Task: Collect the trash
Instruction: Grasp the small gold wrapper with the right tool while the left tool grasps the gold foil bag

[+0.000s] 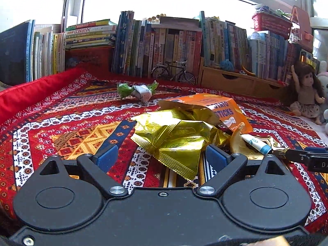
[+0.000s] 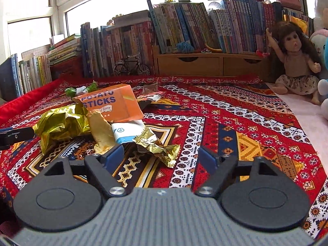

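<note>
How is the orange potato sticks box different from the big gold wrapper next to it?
The orange box keeps its boxy shape with printed blue lettering; the gold wrapper is crumpled shiny foil. The box lies farther back, and the wrapper lies nearer, between the left tongs' open jaws. Both lie on the patterned cloth.

Gold foil wrapper, orange box, red geometric-patterned cloth.

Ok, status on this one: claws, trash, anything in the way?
Left claw open, gold wrapper between fingers, ungripped. Right claw open, empty. Potato sticks box and green wrapper uncollected. Nothing blocking.
</note>
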`<state>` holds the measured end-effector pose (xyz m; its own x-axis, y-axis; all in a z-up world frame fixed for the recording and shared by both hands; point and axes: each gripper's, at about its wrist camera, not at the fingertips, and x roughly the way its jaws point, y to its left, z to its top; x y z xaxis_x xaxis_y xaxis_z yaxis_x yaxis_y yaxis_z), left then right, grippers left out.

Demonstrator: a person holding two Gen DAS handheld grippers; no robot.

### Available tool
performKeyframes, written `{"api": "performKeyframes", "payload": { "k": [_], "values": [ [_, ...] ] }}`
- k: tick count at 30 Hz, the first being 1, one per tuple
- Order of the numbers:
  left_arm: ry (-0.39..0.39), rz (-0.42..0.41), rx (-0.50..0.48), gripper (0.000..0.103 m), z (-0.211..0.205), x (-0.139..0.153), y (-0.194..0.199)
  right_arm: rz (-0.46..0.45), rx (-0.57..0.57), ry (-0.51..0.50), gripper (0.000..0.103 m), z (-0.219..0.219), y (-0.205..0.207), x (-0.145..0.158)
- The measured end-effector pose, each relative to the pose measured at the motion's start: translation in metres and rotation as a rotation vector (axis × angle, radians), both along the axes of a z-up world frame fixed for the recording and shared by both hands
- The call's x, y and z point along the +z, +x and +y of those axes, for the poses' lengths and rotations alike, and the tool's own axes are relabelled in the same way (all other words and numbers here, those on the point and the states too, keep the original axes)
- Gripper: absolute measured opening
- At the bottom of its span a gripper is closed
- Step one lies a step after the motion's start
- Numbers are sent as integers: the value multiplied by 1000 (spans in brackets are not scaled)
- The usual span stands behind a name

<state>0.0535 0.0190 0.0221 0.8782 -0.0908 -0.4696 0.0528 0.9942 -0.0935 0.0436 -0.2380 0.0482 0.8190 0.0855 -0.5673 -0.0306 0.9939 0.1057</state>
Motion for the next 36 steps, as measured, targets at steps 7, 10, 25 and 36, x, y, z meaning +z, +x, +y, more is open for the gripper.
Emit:
{"api": "performKeyframes", "payload": {
  "k": [7, 10, 25, 36],
  "values": [
    [-190, 84, 40, 92, 6, -22, 31, 59, -27, 19, 76, 2, 24, -12],
    [-218, 82, 58, 89, 6, -26, 37, 76, -26, 26, 70, 3, 30, -16],
    [-146, 13, -1, 53, 0, -6, 1, 42, 10, 9, 41, 8, 10, -5],
    [-88, -89, -129, 51, -1, 20, -71, -14, 46, 42, 41, 0, -44, 14]
  ]
}}
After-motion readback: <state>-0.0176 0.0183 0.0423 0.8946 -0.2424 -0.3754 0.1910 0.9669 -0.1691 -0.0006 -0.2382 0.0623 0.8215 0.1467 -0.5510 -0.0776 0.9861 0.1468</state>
